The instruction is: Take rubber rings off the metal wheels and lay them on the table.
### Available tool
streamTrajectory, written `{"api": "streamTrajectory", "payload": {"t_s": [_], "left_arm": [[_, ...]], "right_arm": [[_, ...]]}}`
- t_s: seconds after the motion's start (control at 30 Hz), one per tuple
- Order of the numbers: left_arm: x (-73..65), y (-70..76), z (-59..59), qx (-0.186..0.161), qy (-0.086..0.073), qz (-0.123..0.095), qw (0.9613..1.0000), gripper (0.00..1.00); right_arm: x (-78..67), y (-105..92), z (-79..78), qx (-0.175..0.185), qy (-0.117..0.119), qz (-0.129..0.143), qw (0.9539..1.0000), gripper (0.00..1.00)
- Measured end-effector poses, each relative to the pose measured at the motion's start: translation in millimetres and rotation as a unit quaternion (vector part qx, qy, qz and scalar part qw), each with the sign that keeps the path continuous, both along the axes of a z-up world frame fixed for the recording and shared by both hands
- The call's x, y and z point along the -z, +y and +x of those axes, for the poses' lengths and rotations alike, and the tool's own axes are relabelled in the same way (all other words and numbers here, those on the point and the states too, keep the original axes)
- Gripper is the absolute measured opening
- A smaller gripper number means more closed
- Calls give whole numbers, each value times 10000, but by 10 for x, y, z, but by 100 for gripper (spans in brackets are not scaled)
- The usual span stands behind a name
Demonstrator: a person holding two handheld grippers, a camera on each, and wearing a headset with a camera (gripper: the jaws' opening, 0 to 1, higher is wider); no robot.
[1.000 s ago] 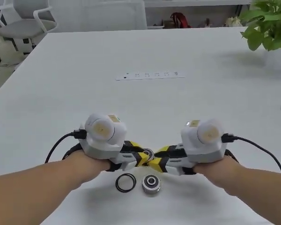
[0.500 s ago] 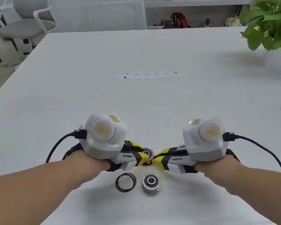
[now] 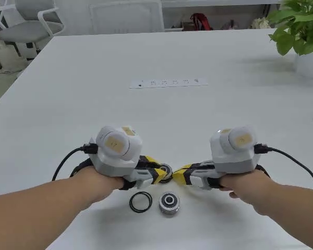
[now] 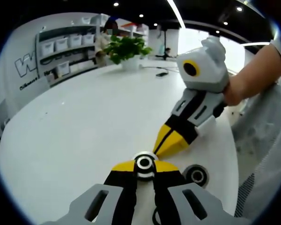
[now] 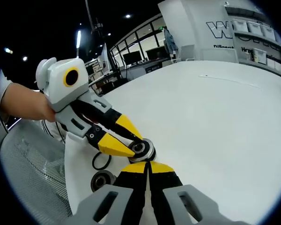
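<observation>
while in left gripper (image 4: 144, 168) fingers (image 4: 123, 167), one metal wheel (image 4: 144, 162)

White power strip (image 3: 168, 83), potted plant (image 3: 297, 25), grey office chair (image 3: 25, 30)

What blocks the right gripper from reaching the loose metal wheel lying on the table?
Probably nothing. The loose metal wheel lies flat on the table beside the rubber ring, close by the right gripper, with open space between. Its jaws look shut and would need opening.
</observation>
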State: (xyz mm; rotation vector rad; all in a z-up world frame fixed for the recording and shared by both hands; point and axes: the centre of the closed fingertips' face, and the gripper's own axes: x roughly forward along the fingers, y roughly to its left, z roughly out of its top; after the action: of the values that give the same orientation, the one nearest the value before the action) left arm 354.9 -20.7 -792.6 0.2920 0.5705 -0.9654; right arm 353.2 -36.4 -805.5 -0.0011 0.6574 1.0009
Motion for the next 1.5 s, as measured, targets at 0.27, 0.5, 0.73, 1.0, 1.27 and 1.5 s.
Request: {"api": "streamTrajectory", "payload": {"t_s": [0.27, 0.5, 0.73, 1.0, 1.27, 1.5], "left_arm": [[3, 3, 3, 28, -38, 77, 10000, 12], [8, 1, 7, 58, -54, 163, 9998, 12], [12, 0, 8, 69, -44, 187, 9998, 12], [11, -1, 2, 122, -54, 249, 9996, 12], [8, -4, -10, 176, -53, 309, 9994, 12], [8, -4, -23, 181, -47, 300, 9994, 12]], "right_arm": [[-13, -20, 29, 297, 306, 290, 9987, 0], [-84, 1, 59, 471, 337, 533, 9969, 0], [-121, 28, 47, 344, 163, 499, 9980, 0], [-139, 55, 25, 281, 218, 567, 9978, 0], [-160, 92, -10, 177, 300, 702, 9969, 0], [-174, 102, -35, 121, 347, 761, 9964, 0]]}}
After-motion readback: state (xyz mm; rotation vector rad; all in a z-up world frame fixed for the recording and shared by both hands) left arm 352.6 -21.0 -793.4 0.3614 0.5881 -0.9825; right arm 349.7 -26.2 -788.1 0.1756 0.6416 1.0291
